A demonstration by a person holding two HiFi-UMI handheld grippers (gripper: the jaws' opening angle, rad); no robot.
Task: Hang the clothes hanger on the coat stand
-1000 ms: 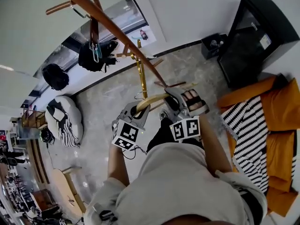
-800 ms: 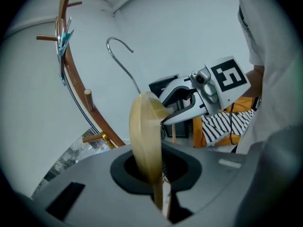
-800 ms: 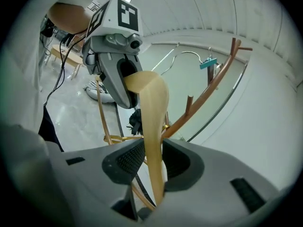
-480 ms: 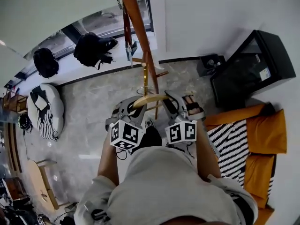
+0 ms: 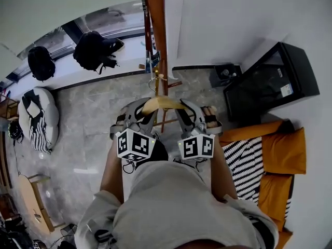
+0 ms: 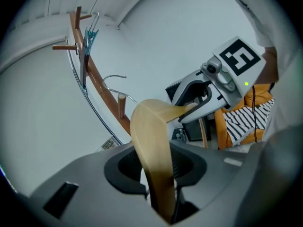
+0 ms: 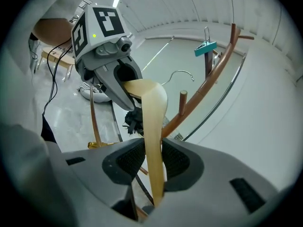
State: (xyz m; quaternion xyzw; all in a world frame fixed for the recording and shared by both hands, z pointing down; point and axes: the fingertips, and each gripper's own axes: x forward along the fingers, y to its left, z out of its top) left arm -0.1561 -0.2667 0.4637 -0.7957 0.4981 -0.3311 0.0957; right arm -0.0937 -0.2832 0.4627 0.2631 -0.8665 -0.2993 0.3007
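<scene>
Fingers (image 6: 124, 170) of left gripper (image 6: 158, 164) just opening around one hanger (image 6: 149, 126); right gripper's (image 7: 154, 162) clamping tighter on it.

Tan hanger (image 5: 163, 103); brown coat stand (image 5: 156, 12); blk/wht striped cloth (image 5: 243, 162).

Grey marbled stone floor (image 5: 88, 139), bearing a brown wooden coat stand (image 5: 157, 25). Also carries a black-and-white striped cushion (image 5: 37, 119) at left, a black box-shaped cabinet (image 5: 270, 82) at right.
</scene>
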